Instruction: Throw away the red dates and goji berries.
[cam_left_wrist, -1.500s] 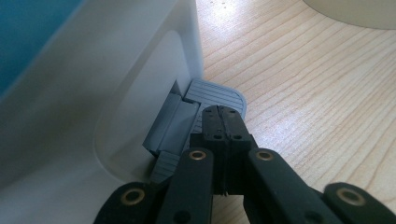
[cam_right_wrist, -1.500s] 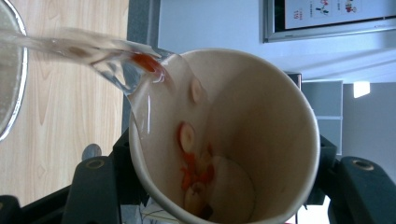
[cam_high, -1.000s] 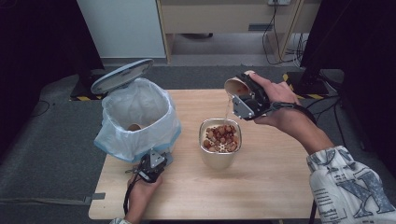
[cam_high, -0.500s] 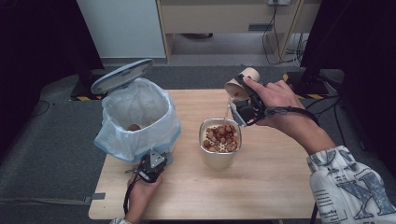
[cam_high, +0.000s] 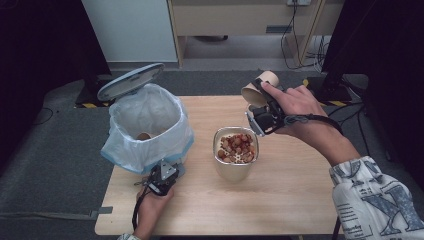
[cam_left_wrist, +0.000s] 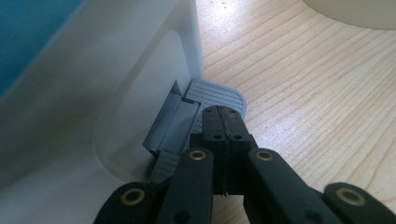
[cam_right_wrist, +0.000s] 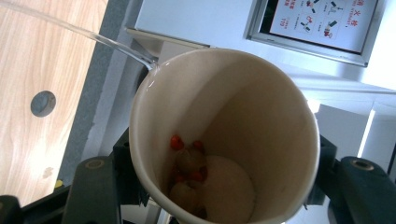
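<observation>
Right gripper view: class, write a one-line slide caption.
Right gripper clamps a tilted paper cup with a few leftover food bits inside.

Wooden table (cam_high: 280, 210), grey carpet floor (cam_high: 45, 165), pale cabinet (cam_high: 130, 30)

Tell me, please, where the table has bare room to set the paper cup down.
Bare wood lies right of the metal container, toward the table edge, and along the near edge. Between the bin and container it is crowded; the left gripper sits at the bin's pedal.
</observation>
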